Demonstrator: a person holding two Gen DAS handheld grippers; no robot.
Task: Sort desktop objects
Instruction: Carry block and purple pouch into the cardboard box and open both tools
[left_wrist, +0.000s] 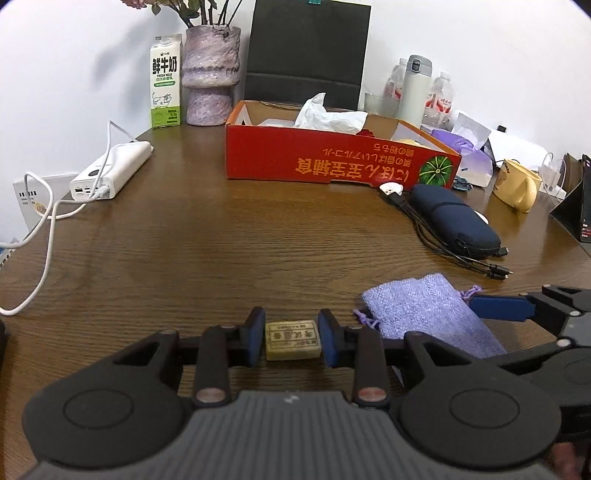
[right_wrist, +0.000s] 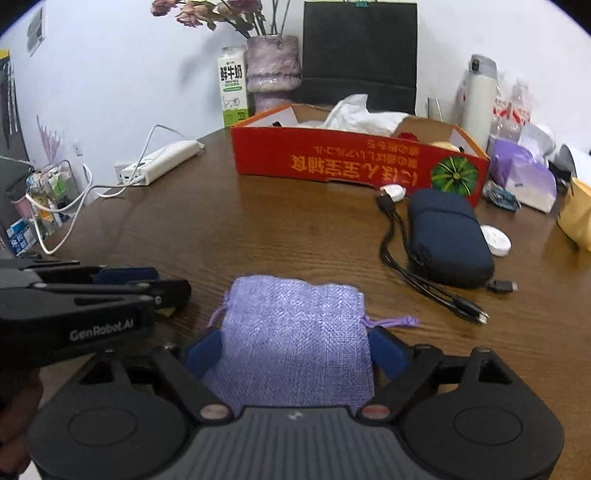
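Two grippers sit low over my wooden table (left_wrist: 221, 236): my left gripper (left_wrist: 291, 341) is clamped on a small tan block (left_wrist: 292, 340), while my right gripper (right_wrist: 295, 354) has its jaws spread either side of the purple pouch (right_wrist: 295, 339), which lies flat just beside the block, well short of the red box (left_wrist: 332, 162)

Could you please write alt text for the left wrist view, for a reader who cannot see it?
The left claw grips a small tan block above a wooden table, beside a purple pouch. Behind stand a red box, milk carton and vase.
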